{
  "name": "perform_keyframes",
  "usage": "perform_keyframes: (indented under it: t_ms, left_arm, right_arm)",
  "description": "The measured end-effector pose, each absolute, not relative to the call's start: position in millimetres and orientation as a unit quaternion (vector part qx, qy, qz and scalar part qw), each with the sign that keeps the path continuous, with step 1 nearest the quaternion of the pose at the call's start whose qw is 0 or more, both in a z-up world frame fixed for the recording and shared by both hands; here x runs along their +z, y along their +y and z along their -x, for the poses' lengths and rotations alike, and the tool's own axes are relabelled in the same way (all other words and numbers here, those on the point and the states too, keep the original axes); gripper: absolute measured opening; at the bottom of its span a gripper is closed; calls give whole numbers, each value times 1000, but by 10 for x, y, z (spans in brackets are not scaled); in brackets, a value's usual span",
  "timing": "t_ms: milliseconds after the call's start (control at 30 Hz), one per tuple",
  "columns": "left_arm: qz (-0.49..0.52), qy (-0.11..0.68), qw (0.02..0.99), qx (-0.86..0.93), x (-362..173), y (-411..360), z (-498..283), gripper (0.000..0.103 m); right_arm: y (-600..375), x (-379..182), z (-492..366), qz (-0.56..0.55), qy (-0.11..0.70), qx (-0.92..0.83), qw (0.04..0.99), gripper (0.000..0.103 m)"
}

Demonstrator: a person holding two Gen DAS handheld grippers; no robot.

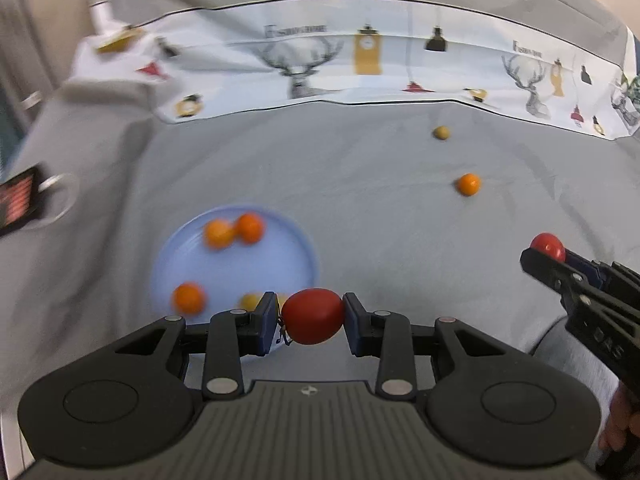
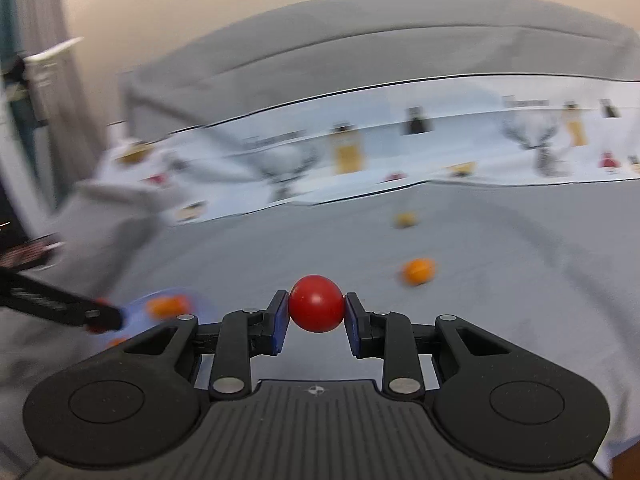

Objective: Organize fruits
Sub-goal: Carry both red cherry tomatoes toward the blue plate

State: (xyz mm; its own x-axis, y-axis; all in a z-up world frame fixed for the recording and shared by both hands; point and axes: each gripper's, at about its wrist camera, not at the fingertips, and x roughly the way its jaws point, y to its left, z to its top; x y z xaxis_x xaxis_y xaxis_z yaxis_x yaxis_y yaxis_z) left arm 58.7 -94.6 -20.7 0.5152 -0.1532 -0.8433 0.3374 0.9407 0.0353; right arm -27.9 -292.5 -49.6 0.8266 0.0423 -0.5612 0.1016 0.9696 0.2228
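An oval red tomato (image 1: 313, 316) is clamped between the blue pads of the left hand-held gripper (image 1: 311, 318), held just above the near edge of a round pale-blue plate (image 1: 256, 264). The plate is seen at about 10 o'clock from the held tomato, resting on the surface covered with a grey cloth (image 1: 360, 200). On the plate, two orange round fruits (image 1: 234, 231) lie touching each other at its far side, a third orange fruit (image 1: 188, 299) sits at its near left, and a small yellow fruit (image 1: 250, 301) is partly hidden behind the left pad.

A round red tomato (image 2: 317, 309) is gripped between the pads of the right hand-held gripper (image 2: 317, 312), which is raised over the grey cloth. From the left wrist view, this gripper is seen at 3 o'clock with the red fruit at its tip.

Two fruits are left loose on the cloth, well apart from the plate: an orange round fruit (image 1: 468, 184) at about 1 o'clock and a small yellowish-brown fruit (image 1: 441, 133) beyond it. A white printed cloth with deer and lantern patterns (image 1: 360, 64) is spread along the far edge. At 9 o'clock a dark device with a red display (image 1: 20, 200) is visible, blurred.
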Motion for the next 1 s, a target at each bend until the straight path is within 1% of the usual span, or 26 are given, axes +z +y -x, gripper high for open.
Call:
perform_keyframes:
  t_ms: [233,433,700,1000]
  left_arm:
    - [-59,461,876,-127,-110,-283,-58,39]
    - [-26,449,885,-123,-75,14,222,39]
    - [5,426,895,-132,53,180,407,39]
    - [18,419,897,-137,94,226,463,39]
  right_arm:
    - [-2130,-166,636,-96,298,82,946,31]
    - [-1727,-33,861,-62,306,110,944,31]
    - [-1502,95,1028,-29,297,112,948,31]
    - [-1466,144,1089,-17,288,110,951,31]
